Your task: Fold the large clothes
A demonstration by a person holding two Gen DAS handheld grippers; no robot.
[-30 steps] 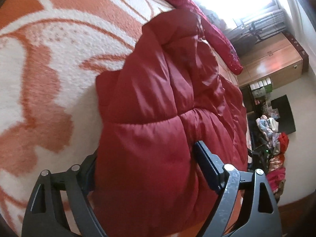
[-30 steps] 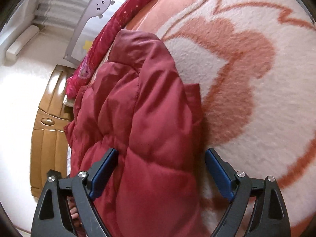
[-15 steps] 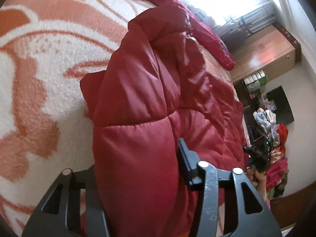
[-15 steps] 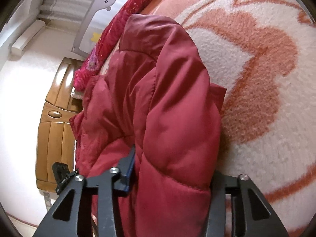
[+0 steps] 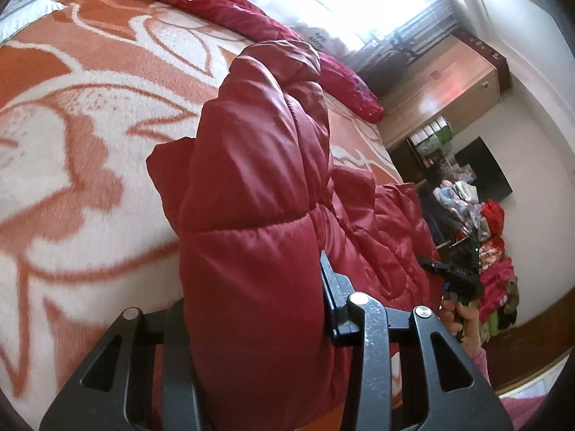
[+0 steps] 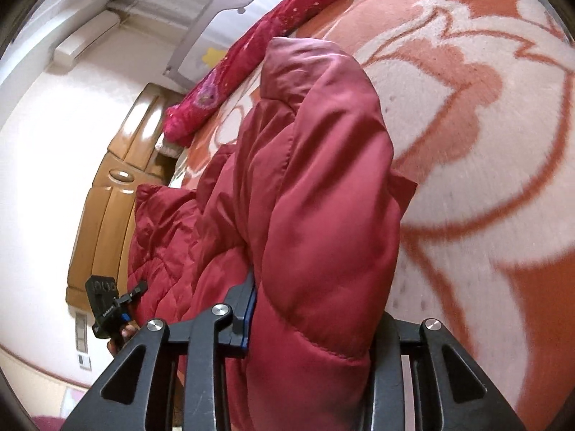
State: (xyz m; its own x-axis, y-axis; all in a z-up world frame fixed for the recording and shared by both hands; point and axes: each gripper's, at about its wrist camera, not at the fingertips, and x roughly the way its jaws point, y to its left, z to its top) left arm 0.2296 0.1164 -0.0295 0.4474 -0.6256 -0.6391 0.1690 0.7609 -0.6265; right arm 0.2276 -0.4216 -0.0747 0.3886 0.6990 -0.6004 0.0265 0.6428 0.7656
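Red puffer jacket (image 5: 258, 186) fills both frames' centres above the orange-and-white blanket (image 5: 72, 115). Left hand-held gripper (image 5: 251, 327) and right hand-held gripper (image 6: 312, 323), jaws just closing, each clamp a padded fold.

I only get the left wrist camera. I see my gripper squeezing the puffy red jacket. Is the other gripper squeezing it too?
Observer: Yes. The right gripper is clamped on a thick fold of the red jacket; its jaws have just been closing on it.
Operator: What's beside the bed over there?
Observer: A glossy wooden wardrobe stands past the jacket.
Operator: Anything on the wall?
Observer: A white air conditioner is mounted high up.
Operator: Do you see my left gripper from there?
Observer: Yes, the left gripper, small, in a hand.
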